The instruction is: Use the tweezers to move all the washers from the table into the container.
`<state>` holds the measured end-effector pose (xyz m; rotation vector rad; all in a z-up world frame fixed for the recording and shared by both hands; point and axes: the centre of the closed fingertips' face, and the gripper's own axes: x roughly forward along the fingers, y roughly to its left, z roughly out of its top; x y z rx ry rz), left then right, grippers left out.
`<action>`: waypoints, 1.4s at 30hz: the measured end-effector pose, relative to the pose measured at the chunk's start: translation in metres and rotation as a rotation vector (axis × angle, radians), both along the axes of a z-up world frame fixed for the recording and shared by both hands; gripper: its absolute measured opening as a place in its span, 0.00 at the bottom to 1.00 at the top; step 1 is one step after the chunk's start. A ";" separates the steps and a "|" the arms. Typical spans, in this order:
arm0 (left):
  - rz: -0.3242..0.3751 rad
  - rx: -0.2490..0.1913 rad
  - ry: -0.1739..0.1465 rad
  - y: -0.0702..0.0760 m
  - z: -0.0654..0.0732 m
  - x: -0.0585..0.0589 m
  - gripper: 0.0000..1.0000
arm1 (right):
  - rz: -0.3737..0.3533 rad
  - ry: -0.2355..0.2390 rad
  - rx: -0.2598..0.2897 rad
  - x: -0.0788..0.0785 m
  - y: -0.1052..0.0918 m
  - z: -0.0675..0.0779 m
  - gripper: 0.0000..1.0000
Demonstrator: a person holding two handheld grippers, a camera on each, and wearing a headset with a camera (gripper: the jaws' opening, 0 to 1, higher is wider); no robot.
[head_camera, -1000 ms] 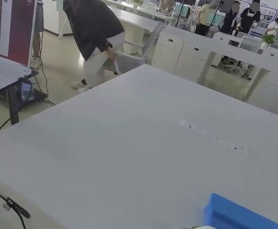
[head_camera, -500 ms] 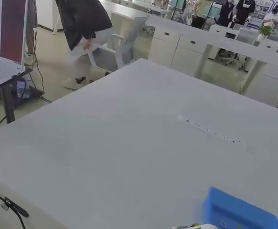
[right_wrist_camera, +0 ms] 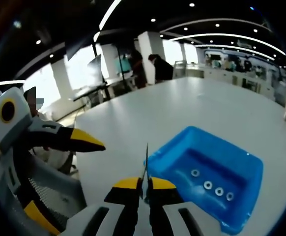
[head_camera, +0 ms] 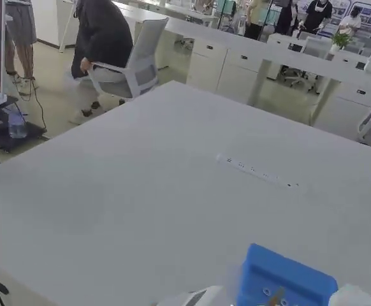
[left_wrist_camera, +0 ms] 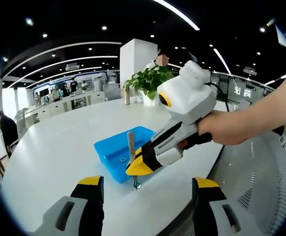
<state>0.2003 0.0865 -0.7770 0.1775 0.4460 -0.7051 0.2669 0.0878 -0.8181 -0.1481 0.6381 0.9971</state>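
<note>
Washers (right_wrist_camera: pixel 213 186) lie in container (right_wrist_camera: pixel 170 155) — seemingly beside tweezers (right_wrist_camera: pixel 146 162) in right claw (right_wrist_camera: pixel 144 184).

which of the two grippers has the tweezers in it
The right gripper: its jaws are shut on the tweezers, while the left gripper stands wide open, holding nothing.

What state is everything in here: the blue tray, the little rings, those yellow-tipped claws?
Blue plastic container: upright, holding four washers.
Small metal washers: lying inside the container.
Thin tweezers: clamped in the right gripper.
Right yellow-tipped gripper: shut on the tweezers.
Left yellow-tipped gripper: open, empty.
</note>
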 end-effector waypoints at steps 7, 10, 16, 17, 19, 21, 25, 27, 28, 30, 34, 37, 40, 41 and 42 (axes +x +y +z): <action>0.003 0.008 0.007 0.001 -0.003 0.001 0.73 | 0.018 0.007 0.041 -0.001 -0.011 0.000 0.03; 0.005 0.019 0.013 0.002 -0.005 0.001 0.73 | 0.022 0.021 0.074 0.003 -0.011 0.001 0.03; 0.020 0.033 0.025 0.006 -0.009 0.001 0.72 | 0.068 -0.007 0.096 0.001 -0.002 0.004 0.03; 0.020 0.034 0.027 0.006 -0.009 0.001 0.72 | 0.075 -0.002 0.087 0.000 -0.002 0.002 0.03; 0.014 0.051 0.039 0.006 -0.012 -0.001 0.72 | 0.088 0.002 0.035 -0.003 -0.003 -0.003 0.03; 0.008 0.076 0.046 0.007 -0.015 -0.002 0.71 | 0.084 0.004 0.050 -0.004 -0.004 0.001 0.03; 0.003 0.052 0.036 0.006 -0.011 -0.002 0.71 | 0.104 0.068 0.097 -0.011 0.000 -0.002 0.03; 0.001 0.033 0.025 0.004 -0.008 -0.002 0.71 | 0.105 0.048 0.085 -0.010 -0.002 -0.004 0.03; 0.002 0.032 0.021 0.004 -0.007 -0.001 0.71 | 0.109 0.037 0.081 -0.010 -0.003 -0.004 0.03; 0.004 0.014 0.011 0.003 -0.004 -0.001 0.72 | 0.129 0.032 0.076 -0.010 -0.002 -0.003 0.03; 0.020 0.009 0.010 0.005 -0.003 0.001 0.72 | 0.180 0.045 0.077 -0.015 0.004 -0.003 0.04; 0.010 0.026 0.013 0.005 -0.006 0.000 0.71 | 0.247 -0.011 0.007 -0.018 0.007 -0.005 0.03; 0.011 0.028 0.013 0.005 -0.006 0.000 0.71 | 0.315 -0.047 -0.040 -0.024 0.011 -0.003 0.04; 0.015 0.023 0.009 0.005 -0.004 0.000 0.71 | 0.330 -0.054 -0.054 -0.026 0.012 -0.003 0.04; 0.019 0.021 0.009 0.006 -0.004 0.001 0.72 | 0.357 -0.067 -0.078 -0.028 0.013 -0.005 0.04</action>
